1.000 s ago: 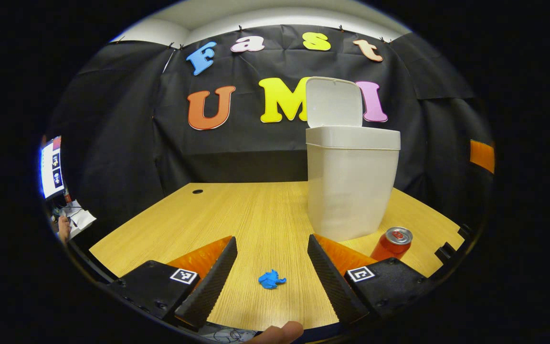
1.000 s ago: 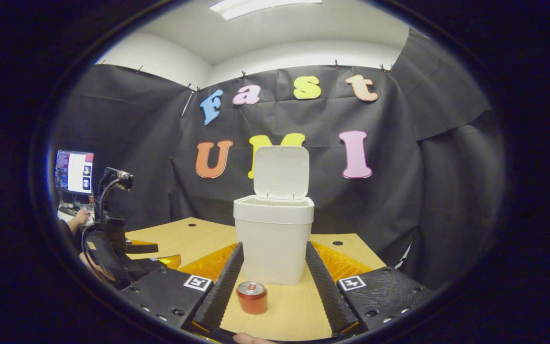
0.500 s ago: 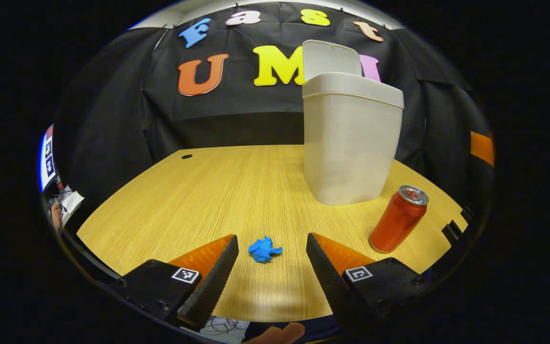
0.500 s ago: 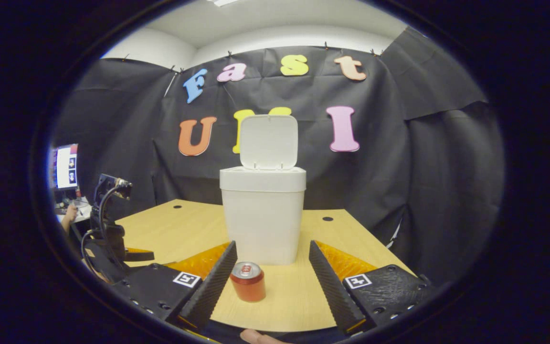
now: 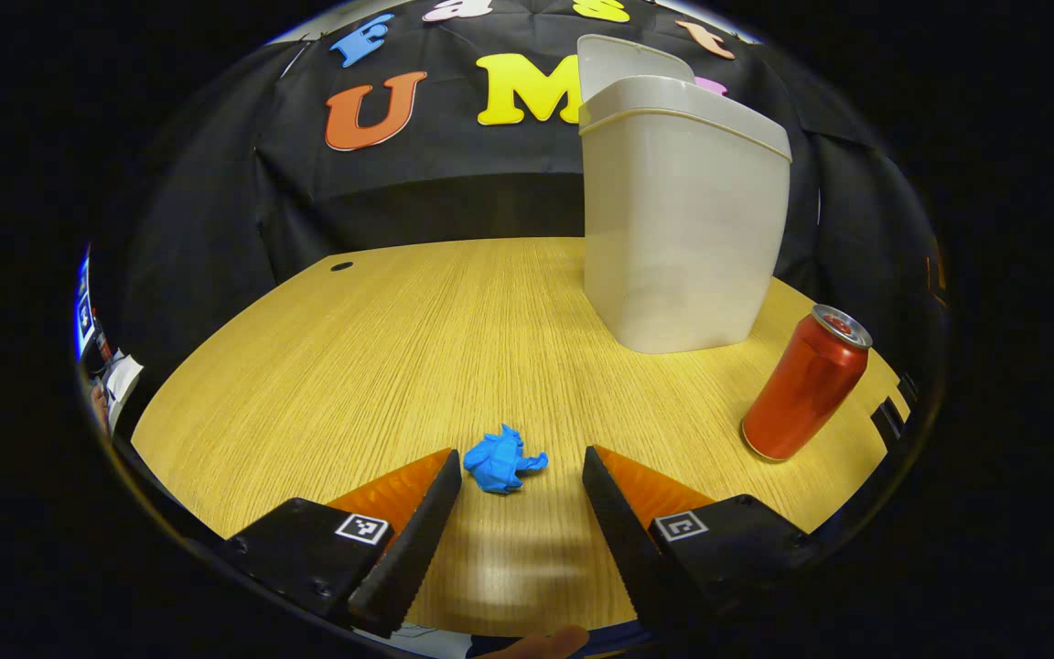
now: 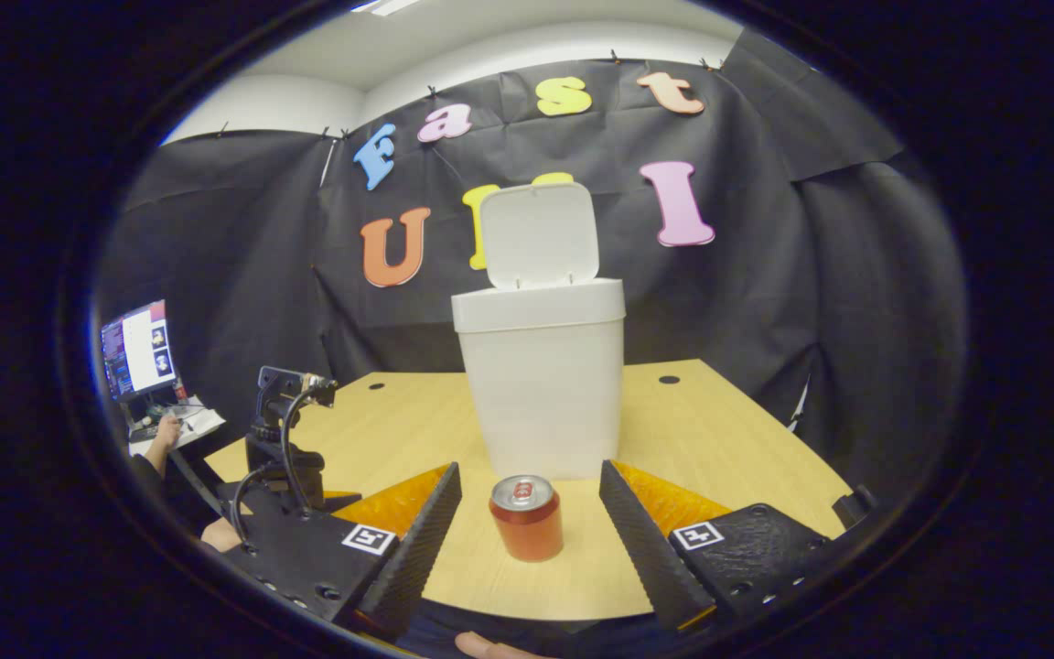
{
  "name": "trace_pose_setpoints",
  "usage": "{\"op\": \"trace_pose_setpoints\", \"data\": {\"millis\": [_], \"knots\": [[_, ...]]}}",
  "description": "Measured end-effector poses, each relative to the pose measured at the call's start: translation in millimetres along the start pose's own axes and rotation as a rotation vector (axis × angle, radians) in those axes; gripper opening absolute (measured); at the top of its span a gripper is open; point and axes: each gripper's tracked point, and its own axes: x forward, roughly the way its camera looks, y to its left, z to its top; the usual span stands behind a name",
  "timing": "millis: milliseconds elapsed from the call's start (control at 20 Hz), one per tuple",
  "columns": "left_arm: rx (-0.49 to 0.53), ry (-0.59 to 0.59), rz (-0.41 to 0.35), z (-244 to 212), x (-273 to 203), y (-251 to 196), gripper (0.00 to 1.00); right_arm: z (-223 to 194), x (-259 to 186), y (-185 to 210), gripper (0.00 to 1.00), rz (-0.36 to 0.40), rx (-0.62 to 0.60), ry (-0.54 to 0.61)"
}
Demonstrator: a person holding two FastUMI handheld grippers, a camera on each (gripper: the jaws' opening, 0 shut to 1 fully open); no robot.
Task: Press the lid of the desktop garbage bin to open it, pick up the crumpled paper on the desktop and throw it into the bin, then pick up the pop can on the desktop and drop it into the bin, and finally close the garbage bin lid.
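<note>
Crumpled paper (image 5: 502,460): small blue wad, sharp creases, lower centre of the left gripper view, on the desktop (image 5: 417,348) just ahead of the left gripper (image 5: 518,513), whose fingers are spread with nothing between them. Not picked up yet.
Pop can (image 6: 527,517): red metal cylinder, upright, bottom centre of the right gripper view, ahead of the right gripper (image 6: 532,540), also spread and empty.
Bin (image 6: 541,384): smooth off-white plastic, lid (image 6: 538,233) standing up. Opening done; paper, can and closing are left.
</note>
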Motion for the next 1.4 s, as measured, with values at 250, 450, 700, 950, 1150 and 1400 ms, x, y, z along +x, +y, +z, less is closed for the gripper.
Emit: {"op": "trace_pose_setpoints", "data": {"millis": [250,450,700,950,1150,1400], "knots": [[-0.019,0.027,-0.014,-6.4,8.6,4.3,0.76,-29.6,22.2,0.0,0.94,-0.009,-0.055,0.114],[0.007,0.004,0.005,-5.8,10.1,8.2,0.69,-51.7,38.3,-9.2,0.94,-0.036,-0.044,0.190],[0.011,0.016,-0.003,-7.7,9.0,7.6,0.67,-72.8,51.2,-9.1,0.94,-0.046,-0.036,0.262],[0.019,0.016,-0.025,-7.8,7.7,14.1,0.50,-84.9,57.6,-12.2,0.89,-0.060,-0.042,0.294],[0.046,-0.043,-0.002,15.8,2.6,14.2,0.47,-88.9,68.3,-18.5,0.94,-0.080,-0.033,0.309],[0.063,-0.074,-0.017,28.2,-9.4,8.3,0.47,-101.0,87.3,-11.0,0.94,-0.057,-0.022,0.330]]}}
